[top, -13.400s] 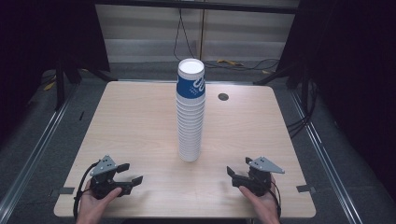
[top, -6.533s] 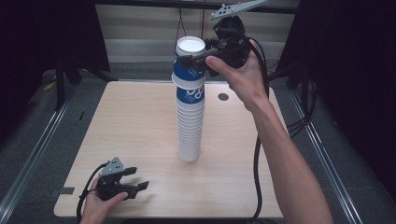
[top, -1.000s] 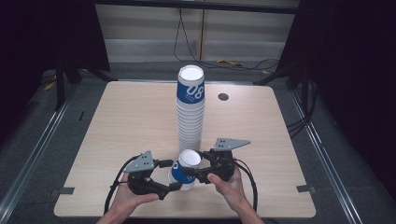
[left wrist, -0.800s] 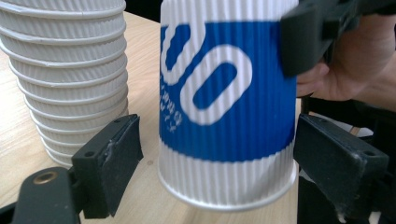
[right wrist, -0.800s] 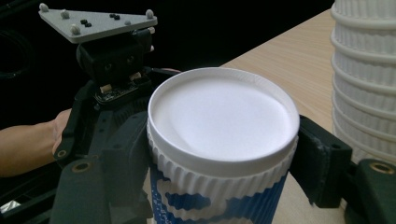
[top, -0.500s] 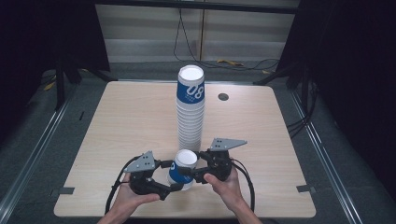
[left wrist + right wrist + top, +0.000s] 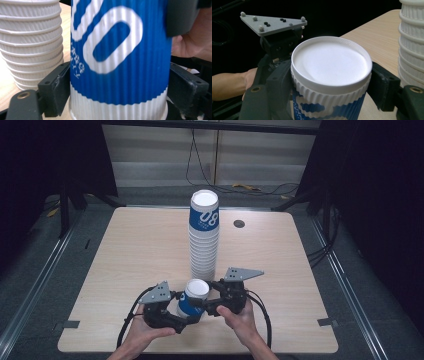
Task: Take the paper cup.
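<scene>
Both tools on the single blue-and-white ribbed paper cup (image 7: 193, 299), which sits upright at the near edge of the light wood tabletop (image 7: 125, 250), just in front of the tall stack of white ribbed paper cups (image 7: 203, 240). My left tool (image 7: 186, 317) has its jaws on either side of the cup's lower body; in the left gripper view the cup (image 7: 120, 57) fills the gap and both black pads touch its wall, so it's clamped on. My right tool (image 7: 199, 304) grips higher, jaws pressed against the ribbing just below the white rim (image 7: 331, 63). Stack stands just beside the cup on the far side, not touching as far as I can tell. Small dark round grommet (image 7: 239, 223) in the tabletop beyond the stack, to its right.
</scene>
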